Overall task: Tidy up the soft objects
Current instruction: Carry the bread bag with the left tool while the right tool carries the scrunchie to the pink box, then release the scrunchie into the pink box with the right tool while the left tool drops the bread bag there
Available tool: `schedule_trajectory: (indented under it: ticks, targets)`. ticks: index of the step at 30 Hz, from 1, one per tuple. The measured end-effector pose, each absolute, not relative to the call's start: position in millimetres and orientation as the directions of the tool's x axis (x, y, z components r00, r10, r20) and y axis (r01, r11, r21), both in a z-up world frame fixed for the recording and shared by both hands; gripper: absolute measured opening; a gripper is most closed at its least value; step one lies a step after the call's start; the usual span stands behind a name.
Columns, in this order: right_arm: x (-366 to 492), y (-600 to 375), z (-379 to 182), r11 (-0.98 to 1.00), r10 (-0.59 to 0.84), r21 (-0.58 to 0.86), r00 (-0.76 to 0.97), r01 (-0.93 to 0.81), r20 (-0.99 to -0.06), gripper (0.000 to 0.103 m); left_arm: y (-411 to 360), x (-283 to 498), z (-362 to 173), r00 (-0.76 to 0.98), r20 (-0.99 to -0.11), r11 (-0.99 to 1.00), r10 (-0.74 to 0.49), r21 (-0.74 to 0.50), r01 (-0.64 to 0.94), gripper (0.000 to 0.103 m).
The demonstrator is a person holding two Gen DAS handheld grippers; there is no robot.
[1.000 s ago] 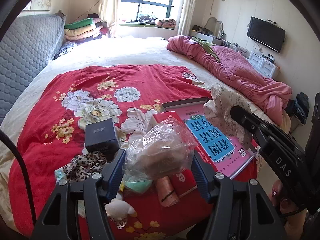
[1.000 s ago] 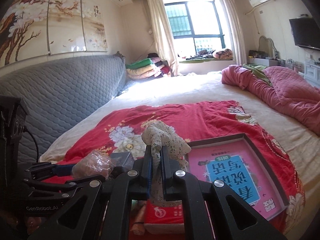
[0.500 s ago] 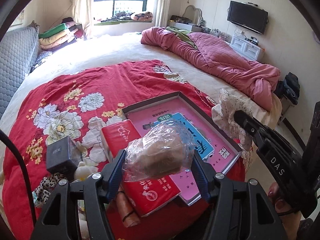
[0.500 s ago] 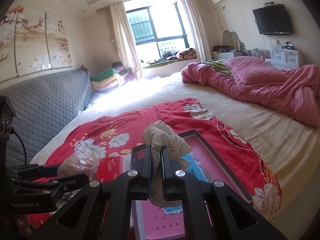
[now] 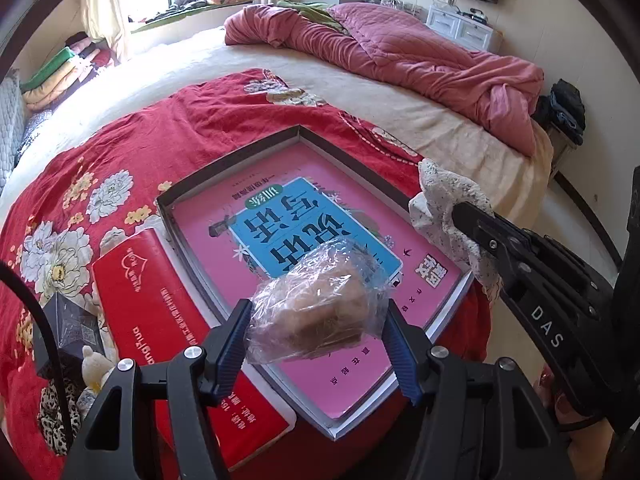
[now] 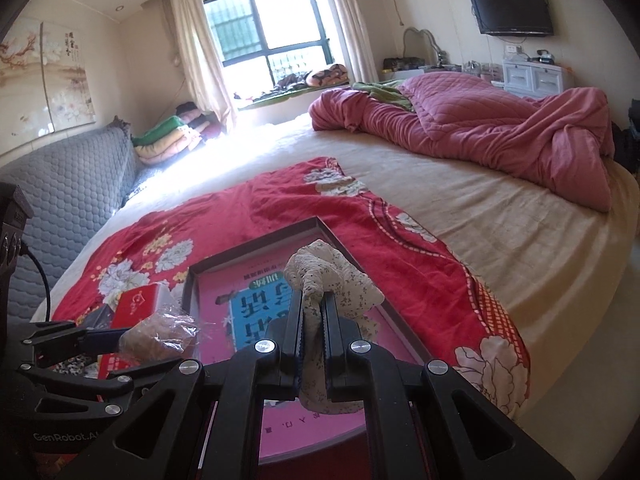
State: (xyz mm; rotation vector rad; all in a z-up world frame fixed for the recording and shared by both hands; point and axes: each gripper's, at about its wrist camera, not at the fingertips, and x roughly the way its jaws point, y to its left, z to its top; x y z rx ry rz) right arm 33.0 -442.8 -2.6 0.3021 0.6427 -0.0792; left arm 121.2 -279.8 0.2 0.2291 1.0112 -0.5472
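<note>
Bagged bundle (image 5: 316,304) and speckled cloth (image 6: 332,280) hang over pink book (image 5: 320,380) in tray (image 5: 224,164)

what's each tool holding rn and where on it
Left tool clamps the clear plastic bag by its two sides. Right tool is shut on the speckled white cloth, pinched mid-bunch, ends sticking out above and below.

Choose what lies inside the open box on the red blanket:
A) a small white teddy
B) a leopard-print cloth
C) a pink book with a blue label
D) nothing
C: the box holds a pink book with a blue label; both grippers' loads are in the air above it.
</note>
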Motion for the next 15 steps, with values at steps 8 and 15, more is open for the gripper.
schedule_trajectory:
  ticks: [8, 15]
  targets:
    - [47.4, -443.1, -36.4, 0.963, 0.024, 0.207, 0.711, 0.172, -0.703, 0.007, -298.5, 125.5, -21.6, 0.338, -0.890, 0.820, -0.304, -0.064, 0.568, 0.063]
    - [58.1, -450.5, -64.2, 0.917, 0.177, 0.365, 0.660, 0.158, -0.730, 0.010, -301.7, 129.7, -32.7, 0.299, -0.910, 0.812, -0.287, -0.065, 0.580, 0.063]
